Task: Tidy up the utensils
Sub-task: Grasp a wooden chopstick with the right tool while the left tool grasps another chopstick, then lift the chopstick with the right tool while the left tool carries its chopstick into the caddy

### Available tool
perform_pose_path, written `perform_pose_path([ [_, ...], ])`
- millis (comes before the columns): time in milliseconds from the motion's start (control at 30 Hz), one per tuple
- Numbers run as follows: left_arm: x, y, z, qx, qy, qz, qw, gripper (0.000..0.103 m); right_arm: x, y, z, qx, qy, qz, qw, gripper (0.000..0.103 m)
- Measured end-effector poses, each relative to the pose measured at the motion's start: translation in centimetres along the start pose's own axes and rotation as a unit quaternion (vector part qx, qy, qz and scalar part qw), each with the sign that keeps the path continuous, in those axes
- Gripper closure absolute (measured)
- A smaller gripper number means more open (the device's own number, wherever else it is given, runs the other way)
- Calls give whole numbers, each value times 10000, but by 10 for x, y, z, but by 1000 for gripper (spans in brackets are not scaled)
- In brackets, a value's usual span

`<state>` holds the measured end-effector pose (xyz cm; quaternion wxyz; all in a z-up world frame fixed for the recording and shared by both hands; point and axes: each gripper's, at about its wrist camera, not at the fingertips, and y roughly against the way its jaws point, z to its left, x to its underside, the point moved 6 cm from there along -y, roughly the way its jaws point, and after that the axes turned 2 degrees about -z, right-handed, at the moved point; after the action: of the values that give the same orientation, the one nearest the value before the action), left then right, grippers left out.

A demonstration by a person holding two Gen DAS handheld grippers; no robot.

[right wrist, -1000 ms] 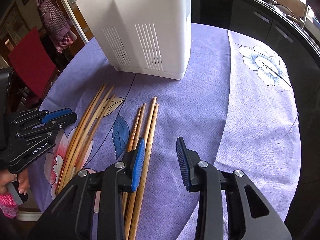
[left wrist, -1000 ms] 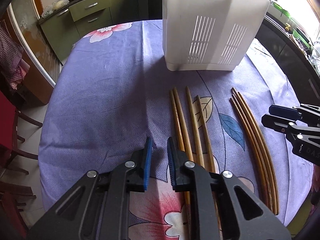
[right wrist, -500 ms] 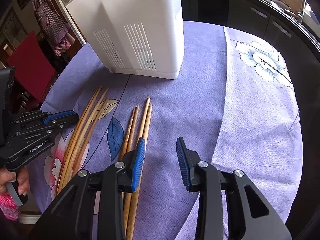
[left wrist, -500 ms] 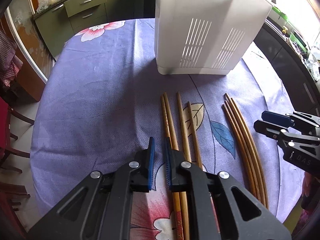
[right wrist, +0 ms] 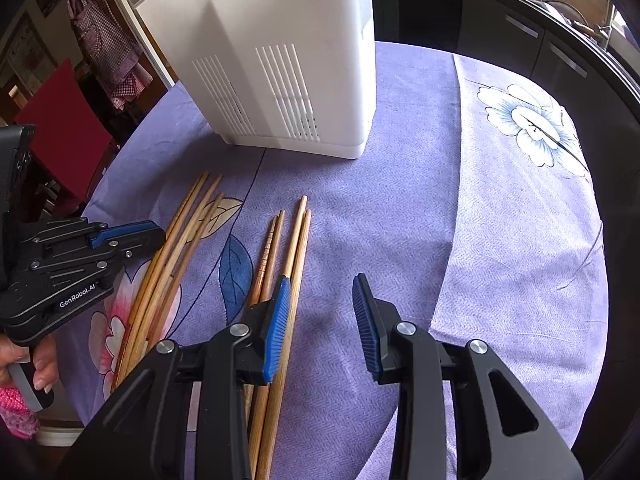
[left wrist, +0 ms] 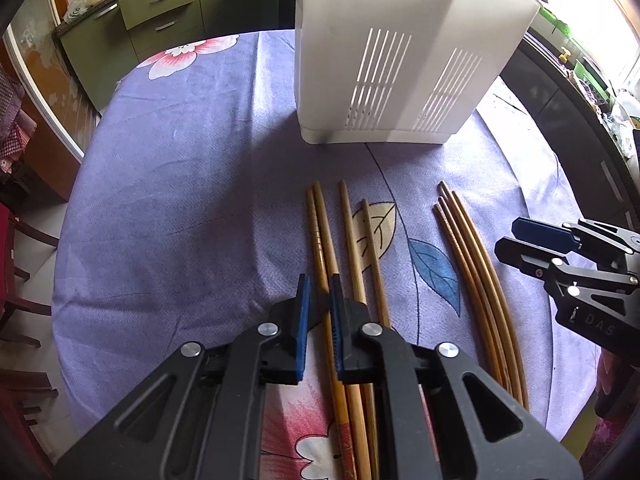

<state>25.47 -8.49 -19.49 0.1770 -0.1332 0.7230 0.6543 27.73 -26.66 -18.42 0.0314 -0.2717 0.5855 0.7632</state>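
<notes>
Two bunches of wooden chopsticks lie on the purple floral tablecloth (left wrist: 168, 184). In the left wrist view the left bunch (left wrist: 344, 240) runs under my left gripper (left wrist: 319, 312), whose jaws stand a narrow gap apart above its leftmost sticks, holding nothing. The right bunch (left wrist: 472, 260) lies beside my right gripper (left wrist: 516, 240). In the right wrist view my right gripper (right wrist: 322, 316) is open and empty, its left finger over the right bunch (right wrist: 280, 256); my left gripper (right wrist: 136, 238) hovers over the left bunch (right wrist: 176, 248). A white slotted utensil holder (left wrist: 392, 60) (right wrist: 280, 64) stands upright behind the chopsticks.
The round table's edge (left wrist: 68, 280) drops off on the left towards red chairs (right wrist: 56, 120). Green cabinets (left wrist: 160, 16) stand behind, a dark counter (right wrist: 540, 32) to the right. Bare cloth lies right of the chopsticks (right wrist: 460, 220).
My left gripper has moved right, over the leftmost chopsticks, and its jaws have narrowed. The right gripper has moved slightly, still open beside the right bunch.
</notes>
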Motion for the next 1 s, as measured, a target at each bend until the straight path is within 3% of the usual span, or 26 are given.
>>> perform_pose_path([
  [500, 5, -3, 11, -499, -219, 214, 9983, 95, -5, -8, 10, 32, 197, 168, 9997, 71],
  [667, 8, -1, 17, -545, -232, 206, 9980, 95, -9, -16, 12, 323, 290, 308, 9986, 85],
  [1000, 10, -1, 20, -530, -251, 195, 9981, 94, -13, -26, 26, 486, 508, 497, 9963, 95],
])
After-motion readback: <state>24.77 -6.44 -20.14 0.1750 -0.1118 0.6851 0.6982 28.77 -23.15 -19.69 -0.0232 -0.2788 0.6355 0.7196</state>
